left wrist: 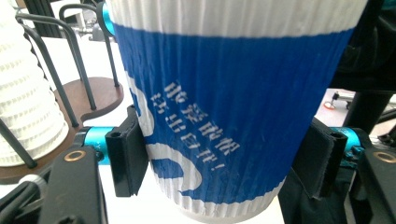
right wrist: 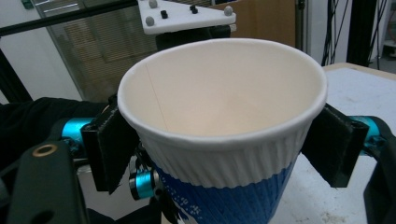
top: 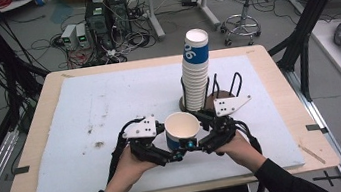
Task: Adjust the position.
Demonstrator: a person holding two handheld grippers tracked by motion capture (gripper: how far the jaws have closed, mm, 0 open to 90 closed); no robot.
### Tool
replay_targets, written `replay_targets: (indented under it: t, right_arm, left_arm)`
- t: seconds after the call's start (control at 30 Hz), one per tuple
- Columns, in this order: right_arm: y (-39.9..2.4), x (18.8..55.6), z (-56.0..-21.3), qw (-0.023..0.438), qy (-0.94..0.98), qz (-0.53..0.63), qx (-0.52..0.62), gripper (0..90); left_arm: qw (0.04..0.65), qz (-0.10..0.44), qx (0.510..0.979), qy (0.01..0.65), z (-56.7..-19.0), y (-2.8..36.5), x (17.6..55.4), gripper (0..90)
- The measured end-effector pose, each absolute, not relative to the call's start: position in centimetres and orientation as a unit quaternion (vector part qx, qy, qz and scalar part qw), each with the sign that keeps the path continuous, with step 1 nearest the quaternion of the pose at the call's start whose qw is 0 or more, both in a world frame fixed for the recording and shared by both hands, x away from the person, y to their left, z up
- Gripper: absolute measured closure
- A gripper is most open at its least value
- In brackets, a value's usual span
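While 2 claws flank it, 1 cup sits upright mid-surface

Where the hands meet at the front middle of the surface (top: 86,118), a blue-and-white ribbed paper cup (top: 182,130) stands upright, mouth open to the top, empty inside. Left claw (top: 172,152) is clenched on the cup: in the left gripper view both black pads (left wrist: 126,158) press the blue band low on its sides, near the base. Right claw (top: 196,145) has the same cup between its jaws higher up, at the white band just under the rim; in the right gripper view the left pad (right wrist: 109,149) sits at the cup wall and the right pad looks just off it, so the grip is released, no press visible. No earlier frame to compare. Both hands (top: 128,167) rest low at the near edge, claws pointing inward at each other.

Behind the cup, just beyond the right claw, a tall stack of matching cups (top: 196,67) stands in a black wire holder (top: 230,87) on a round wooden base, top cup tilted slightly. Stack and held cup are apart.
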State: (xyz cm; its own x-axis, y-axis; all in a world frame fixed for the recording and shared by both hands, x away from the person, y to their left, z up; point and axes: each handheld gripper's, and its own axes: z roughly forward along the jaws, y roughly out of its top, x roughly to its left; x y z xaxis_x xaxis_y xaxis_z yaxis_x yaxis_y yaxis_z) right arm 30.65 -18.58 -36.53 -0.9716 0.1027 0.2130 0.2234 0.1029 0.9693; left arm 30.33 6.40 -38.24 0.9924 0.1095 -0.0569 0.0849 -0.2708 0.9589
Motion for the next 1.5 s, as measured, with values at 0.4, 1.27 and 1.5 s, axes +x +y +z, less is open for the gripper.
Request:
replay_targets:
  t: [0.4, 1.27, 1.5]
  right_arm:
    - [-18.7, 30.7, -36.4, 0.024, -0.74, -0.663, -0.111, 21.9]
    - [-19.0, 30.6, -36.1, 0.02, -0.749, -0.656, -0.09, 18.3]
    - [-19.9, 31.1, -36.4, 0.008, -0.76, -0.644, -0.09, 18.4]
  left_arm:
    - [0.611, 0.002, 0.787, 0.087, -38.1, 6.0, 30.2, 19.5]
    - [0.64, -0.002, 0.763, 0.089, -37.6, 7.5, 30.5, 25.6]
    - [0.655, 0.006, 0.749, 0.1, -36.8, 8.8, 30.8, 25.7]
